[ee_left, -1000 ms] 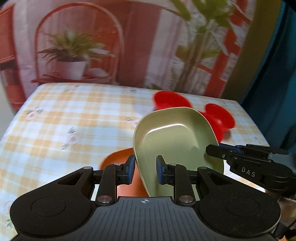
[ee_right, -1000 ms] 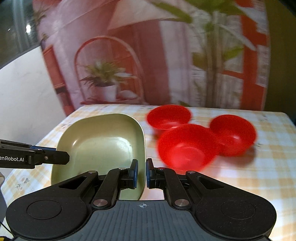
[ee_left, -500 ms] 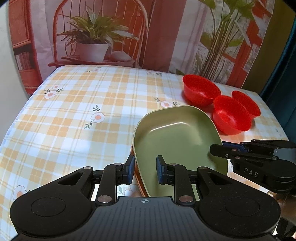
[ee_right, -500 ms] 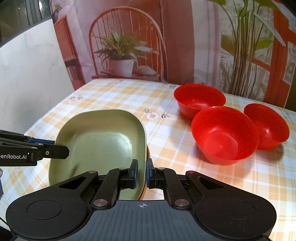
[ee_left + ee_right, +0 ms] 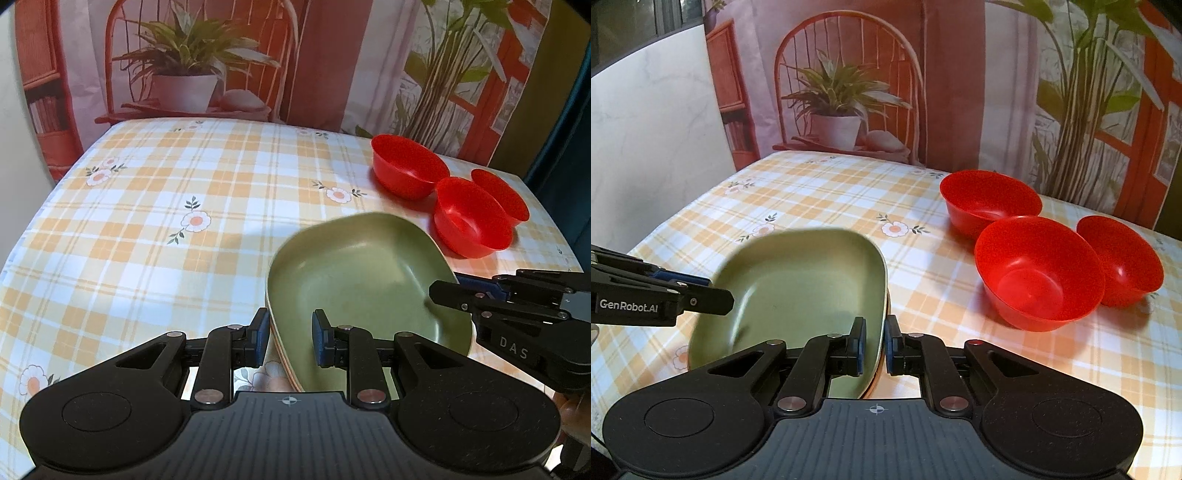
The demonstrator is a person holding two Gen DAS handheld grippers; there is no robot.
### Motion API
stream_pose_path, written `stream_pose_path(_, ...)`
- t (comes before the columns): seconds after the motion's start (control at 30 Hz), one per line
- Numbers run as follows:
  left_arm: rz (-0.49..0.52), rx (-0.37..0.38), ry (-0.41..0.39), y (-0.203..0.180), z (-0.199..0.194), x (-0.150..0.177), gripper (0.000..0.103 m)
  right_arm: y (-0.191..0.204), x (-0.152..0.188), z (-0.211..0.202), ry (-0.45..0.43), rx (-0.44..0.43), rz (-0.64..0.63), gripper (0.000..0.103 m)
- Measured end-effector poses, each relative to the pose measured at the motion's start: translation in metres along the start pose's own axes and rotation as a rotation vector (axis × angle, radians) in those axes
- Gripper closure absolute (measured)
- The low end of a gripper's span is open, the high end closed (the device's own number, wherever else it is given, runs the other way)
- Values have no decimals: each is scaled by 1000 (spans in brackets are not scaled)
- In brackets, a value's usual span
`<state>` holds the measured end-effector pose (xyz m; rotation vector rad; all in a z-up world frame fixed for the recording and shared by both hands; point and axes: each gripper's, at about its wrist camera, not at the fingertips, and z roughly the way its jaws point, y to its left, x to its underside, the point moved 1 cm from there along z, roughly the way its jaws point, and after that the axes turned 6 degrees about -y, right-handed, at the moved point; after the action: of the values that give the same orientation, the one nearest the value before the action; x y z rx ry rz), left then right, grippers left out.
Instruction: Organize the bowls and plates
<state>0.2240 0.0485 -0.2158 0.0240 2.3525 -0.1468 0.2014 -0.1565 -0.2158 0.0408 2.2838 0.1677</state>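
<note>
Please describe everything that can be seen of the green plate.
The green plate is a matte olive dish, squarish with rounded corners and a raised rim, empty. It lies on an orange plate, of which only an edge shows, on the checked tablecloth. The right gripper pinches its right rim; the left gripper, open, straddles its left rim.

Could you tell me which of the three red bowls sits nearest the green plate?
The middle red bowl, the front one of the cluster. The far-left bowl sits farther back on the table, and the right bowl lies beyond the middle one from the green plate.
</note>
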Motion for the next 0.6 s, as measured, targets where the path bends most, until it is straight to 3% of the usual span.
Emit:
stream_pose_path(0.27, -15, -13, -1, 4, 2, 0, 78, -4, -1, -10, -34, -7, 20, 85)
stream_pose_path(0.37, -21, -11, 0, 4, 2, -1, 78, -8, -2, -17, -54, -8, 27, 90)
stream_pose_path(0.4, -22, -11, 0, 4, 2, 0, 78, -8, -2, -18, -55, -7, 25, 97)
stream_pose_path(0.6, -29, -4, 5, 4, 3, 1, 78, -9, 3, -14, -32, -13, 31, 100)
